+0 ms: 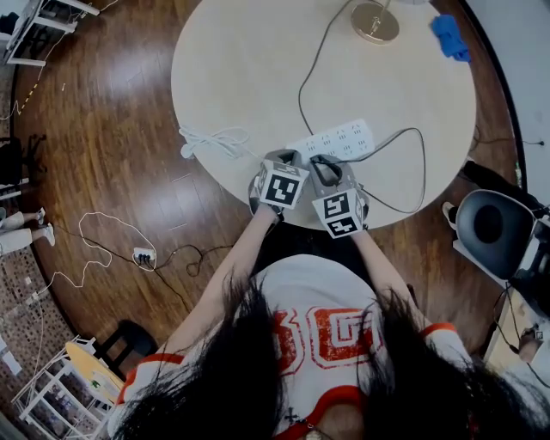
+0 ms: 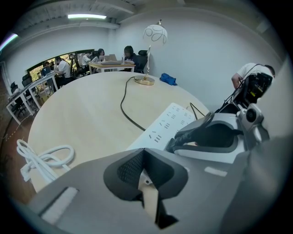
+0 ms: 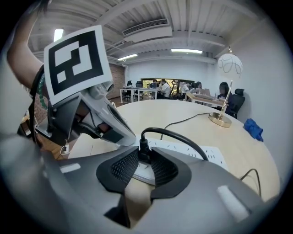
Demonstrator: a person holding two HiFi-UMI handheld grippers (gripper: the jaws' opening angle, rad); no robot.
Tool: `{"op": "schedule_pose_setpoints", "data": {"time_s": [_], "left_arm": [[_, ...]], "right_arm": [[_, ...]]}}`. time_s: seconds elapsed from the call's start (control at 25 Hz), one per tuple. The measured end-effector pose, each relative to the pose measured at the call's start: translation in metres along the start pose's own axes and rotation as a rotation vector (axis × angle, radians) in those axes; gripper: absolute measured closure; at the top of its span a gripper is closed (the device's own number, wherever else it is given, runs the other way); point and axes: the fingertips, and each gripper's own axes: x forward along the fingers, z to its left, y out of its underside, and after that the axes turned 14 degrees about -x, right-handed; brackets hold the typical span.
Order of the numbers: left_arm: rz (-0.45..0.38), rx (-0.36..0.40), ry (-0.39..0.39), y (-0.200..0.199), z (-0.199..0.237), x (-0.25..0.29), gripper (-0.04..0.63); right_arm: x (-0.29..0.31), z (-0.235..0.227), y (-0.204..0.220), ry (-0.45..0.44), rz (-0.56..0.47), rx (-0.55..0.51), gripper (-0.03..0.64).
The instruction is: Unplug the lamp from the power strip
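Note:
A white power strip (image 1: 344, 137) lies near the round table's (image 1: 241, 60) front edge. From it the lamp's black cord (image 1: 308, 77) runs to the lamp's brass base (image 1: 375, 21). In the right gripper view my right gripper (image 3: 143, 153) has its pads on both sides of the black plug (image 3: 143, 147), which sits in the strip (image 3: 201, 153). My left gripper (image 2: 143, 153) is shut with nothing between its pads, and its tips are at the strip's (image 2: 169, 121) near end. Both grippers (image 1: 292, 159) (image 1: 325, 165) work side by side. The lamp (image 2: 154, 34) stands upright at the table's far side.
A coiled white cable (image 1: 215, 139) lies on the table left of the strip. A blue cloth (image 1: 450, 36) is beside the lamp base. A grey chair (image 1: 490, 225) stands at the right, and cables with another socket block (image 1: 143, 255) lie on the wooden floor.

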Motion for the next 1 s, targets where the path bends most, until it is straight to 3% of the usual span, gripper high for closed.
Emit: {"op": "schedule_pose_setpoints", "data": {"time_s": [0.36,0.56,0.72,1.0], "left_arm": [[-0.013,0.013,-0.007,-0.002,0.001,0.003,0.594],[0.018,-0.030,0.016,-0.005,0.006,0.002,0.594],[0.035,-0.167,0.075,-0.005,0.010,0.000,0.595],[0.005,-0.168,0.080,-0.006,0.010,0.001,0.595]], "right_arm": [[0.008,-0.002,0.000,-0.017,0.031,-0.022,0.528],[-0.019,-0.006,-0.051,0.019,-0.200,-0.073,0.529],[-0.008,-0.022,-0.045,0.016,-0.099,-0.017,0.526],[-0.021,-0.049,0.011,0.070,0.050,0.107,0.523]]}}
